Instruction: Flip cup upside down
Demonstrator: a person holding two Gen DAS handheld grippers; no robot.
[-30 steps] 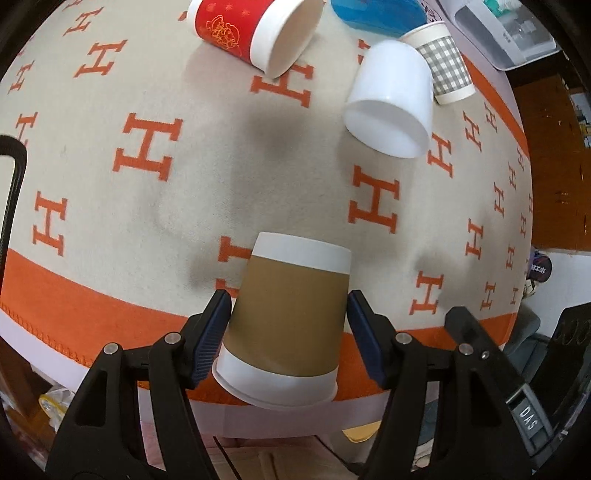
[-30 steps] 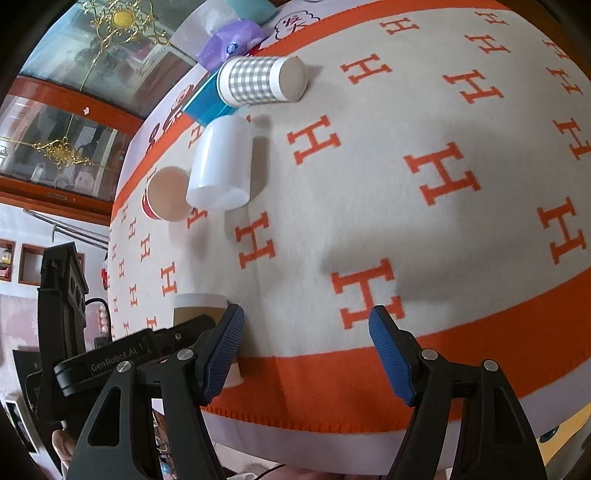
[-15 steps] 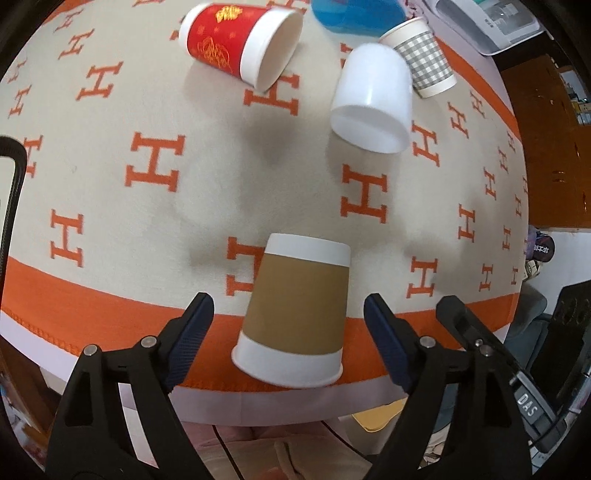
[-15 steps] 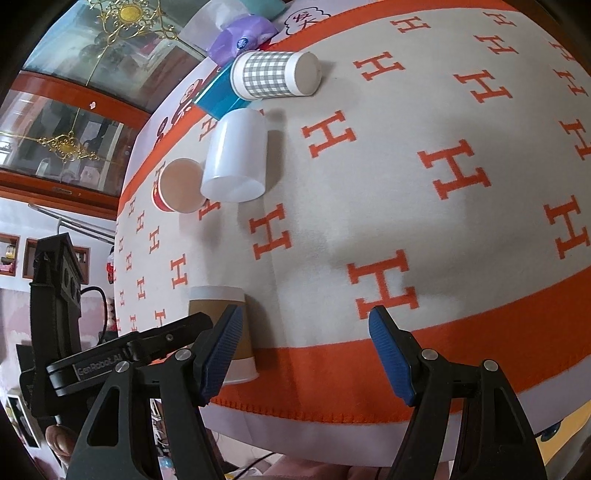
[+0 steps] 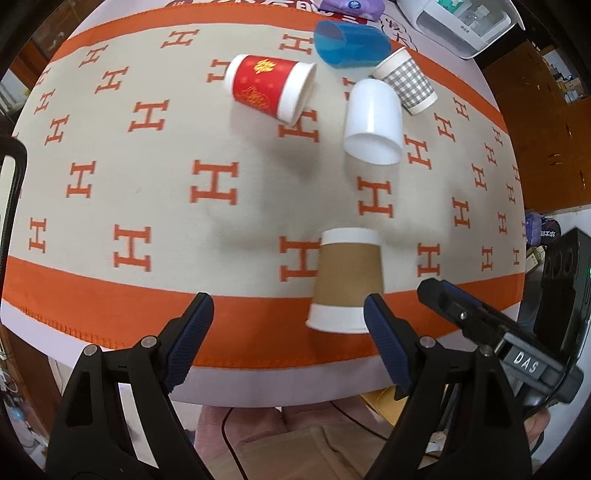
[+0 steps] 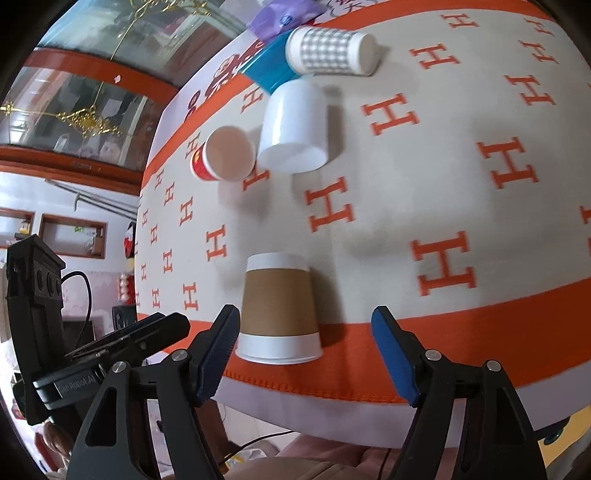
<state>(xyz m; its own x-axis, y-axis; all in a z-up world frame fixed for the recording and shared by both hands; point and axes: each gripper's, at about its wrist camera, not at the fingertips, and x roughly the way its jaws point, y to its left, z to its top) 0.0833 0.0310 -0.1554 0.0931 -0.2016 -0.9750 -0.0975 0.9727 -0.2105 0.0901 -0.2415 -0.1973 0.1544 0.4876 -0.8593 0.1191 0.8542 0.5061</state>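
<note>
A brown paper cup [image 5: 347, 280] with white bands stands upside down on the orange border of the tablecloth, near the front edge; it also shows in the right wrist view [image 6: 277, 308]. My left gripper [image 5: 286, 334] is open and empty, drawn back, with the cup just inside its right finger. My right gripper [image 6: 306, 343] is open and empty, close in front of the cup, which sits by its left finger.
A red cup [image 5: 271, 88], a white cup [image 5: 373, 122], a grey checked cup [image 5: 406, 85] and a blue cup [image 5: 351, 44] lie on their sides at the back of the cloth [image 5: 147, 177]. A white device [image 5: 461, 26] stands at the far right.
My left gripper opened, let go of the brown cup and pulled back to the left. The cup now stands upside down on the cloth. My right gripper moved in front of it.
</note>
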